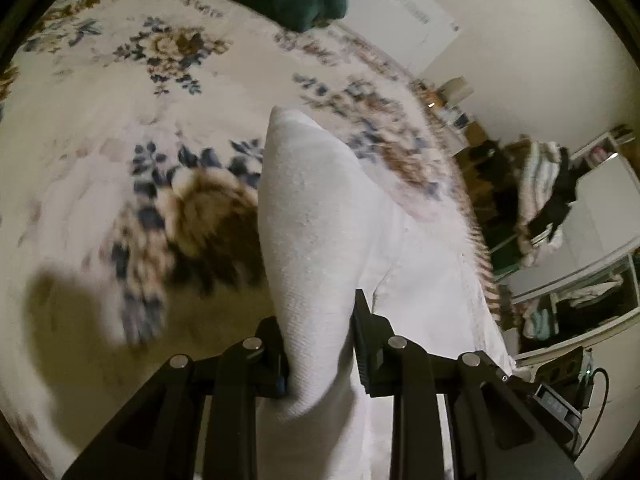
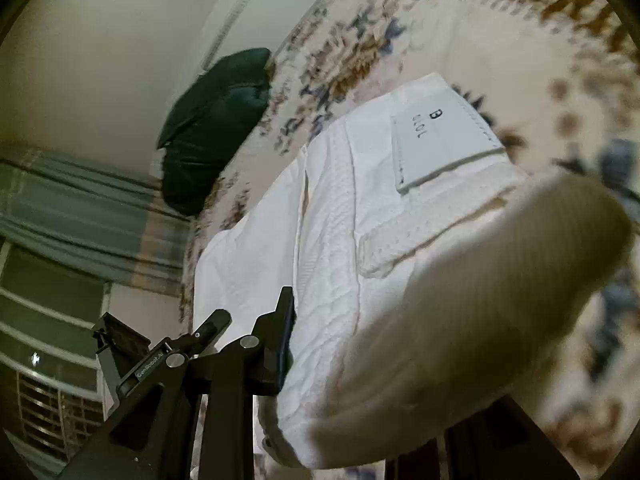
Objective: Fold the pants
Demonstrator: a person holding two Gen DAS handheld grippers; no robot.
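white pants (image 1: pixel 320 248) — pinched in both grippers

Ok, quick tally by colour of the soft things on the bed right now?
White: 1, the pants, gripped by left gripper and right gripper
Dark green: 1, the cushion
Floral: 1, the bedspread
Total: 3

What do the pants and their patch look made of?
Pants: white woven cotton, probably denim; a diagonal twill weave shows on the fold pinched in the left gripper. Patch: smooth, matte, stitched round its edge, with printed letters; leather or imitation, hard to tell.
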